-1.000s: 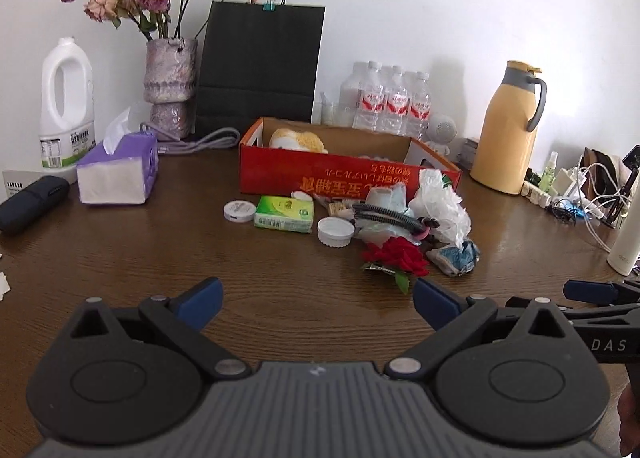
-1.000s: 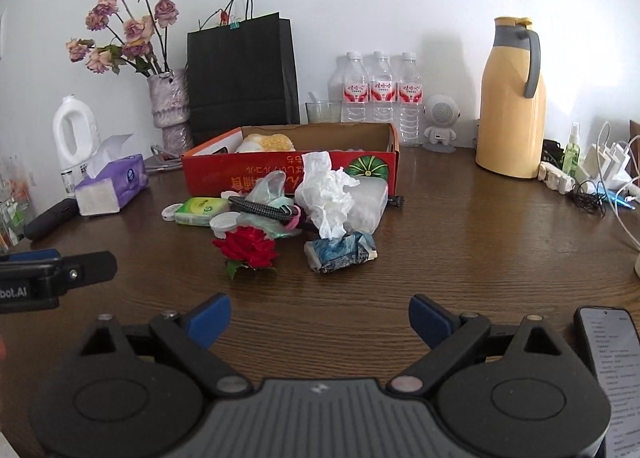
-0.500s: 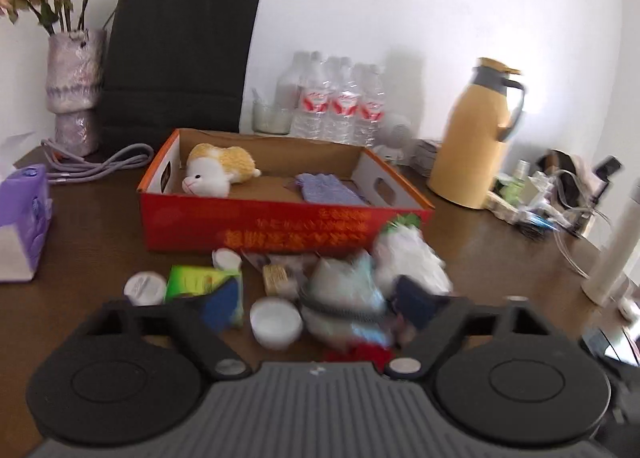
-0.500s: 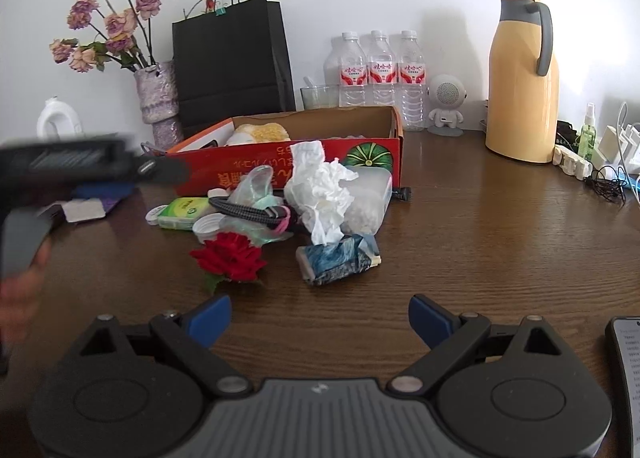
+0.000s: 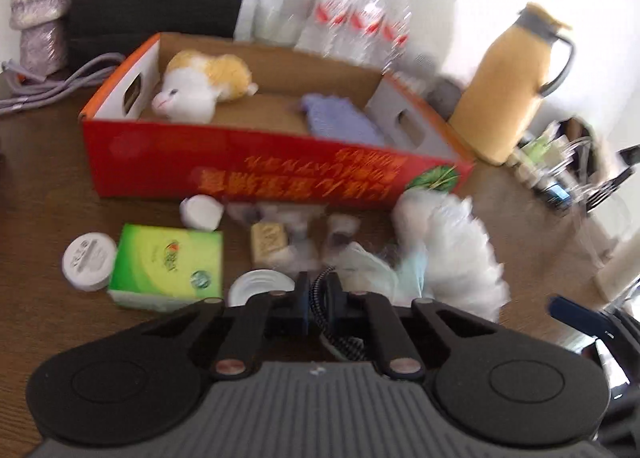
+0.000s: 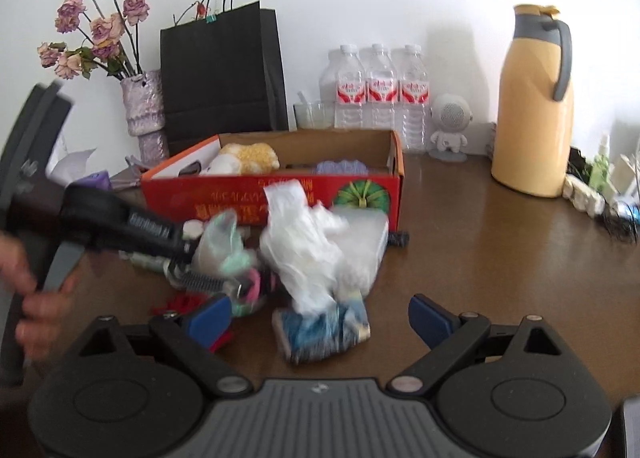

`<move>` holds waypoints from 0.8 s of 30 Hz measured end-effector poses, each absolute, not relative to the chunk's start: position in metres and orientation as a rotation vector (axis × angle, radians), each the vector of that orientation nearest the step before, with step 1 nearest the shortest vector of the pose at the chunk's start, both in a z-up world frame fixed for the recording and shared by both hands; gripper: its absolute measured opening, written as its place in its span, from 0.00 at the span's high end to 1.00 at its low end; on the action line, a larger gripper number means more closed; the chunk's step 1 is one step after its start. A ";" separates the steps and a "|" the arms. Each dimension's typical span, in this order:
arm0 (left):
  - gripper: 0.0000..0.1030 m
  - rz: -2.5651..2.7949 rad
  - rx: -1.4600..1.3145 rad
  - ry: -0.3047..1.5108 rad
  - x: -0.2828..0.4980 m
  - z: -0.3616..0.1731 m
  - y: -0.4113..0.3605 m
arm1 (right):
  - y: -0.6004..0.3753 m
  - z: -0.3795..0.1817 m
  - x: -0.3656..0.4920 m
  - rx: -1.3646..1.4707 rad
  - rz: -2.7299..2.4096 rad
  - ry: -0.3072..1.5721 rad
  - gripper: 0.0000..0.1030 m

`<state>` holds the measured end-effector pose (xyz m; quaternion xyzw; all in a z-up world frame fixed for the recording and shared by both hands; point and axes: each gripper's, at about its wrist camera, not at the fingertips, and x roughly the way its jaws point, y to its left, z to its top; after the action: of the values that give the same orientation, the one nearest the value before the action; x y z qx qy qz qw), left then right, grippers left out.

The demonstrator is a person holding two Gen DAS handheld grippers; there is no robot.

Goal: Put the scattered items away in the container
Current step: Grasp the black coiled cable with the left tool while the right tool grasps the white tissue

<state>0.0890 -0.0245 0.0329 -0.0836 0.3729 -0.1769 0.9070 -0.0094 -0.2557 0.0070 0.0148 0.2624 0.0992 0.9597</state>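
The red cardboard box (image 5: 240, 162) stands at the back of the wooden table and holds a plush toy (image 5: 200, 86) and a purple cloth (image 5: 340, 118). In front of it lie a green packet (image 5: 168, 262), white lids (image 5: 86, 260), a white crumpled bag (image 5: 452, 254) and a blue wrapper (image 6: 320, 330). My left gripper (image 5: 318, 294) is shut on a black braided cable (image 5: 344, 342); it also shows in the right wrist view (image 6: 180, 254) at the pile. My right gripper (image 6: 320, 314) is open and empty, just short of the blue wrapper.
A yellow thermos jug (image 6: 532, 110), water bottles (image 6: 376, 90), a black paper bag (image 6: 220, 70) and a flower vase (image 6: 144, 114) line the back wall. Chargers and cables (image 6: 600, 186) lie at the right. A red flower (image 6: 180, 302) lies by my right gripper's left finger.
My left gripper has moved forward and down into the pile and shut on the black cable. My right gripper has moved closer to the pile and stays open.
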 end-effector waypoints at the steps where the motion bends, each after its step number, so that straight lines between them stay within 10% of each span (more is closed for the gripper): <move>1: 0.93 -0.380 -0.167 0.741 0.084 0.038 -0.025 | -0.256 0.010 -0.004 0.036 0.205 0.522 0.09; 5: 0.94 -0.392 -0.126 0.620 0.059 0.064 -0.029 | -0.256 0.015 0.019 0.066 0.244 0.502 0.17; 16: 0.95 -0.435 -0.129 0.361 -0.003 0.135 -0.015 | -0.234 -0.002 0.041 -0.080 0.174 0.520 0.80; 24: 0.95 -0.415 -0.185 0.304 -0.041 0.150 0.001 | -0.255 0.036 -0.004 0.044 0.215 0.433 0.82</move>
<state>-0.0409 0.0015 0.1496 -0.0913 0.1503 -0.2049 0.9629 -0.0038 -0.2554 0.0363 0.0216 0.2144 0.1063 0.9707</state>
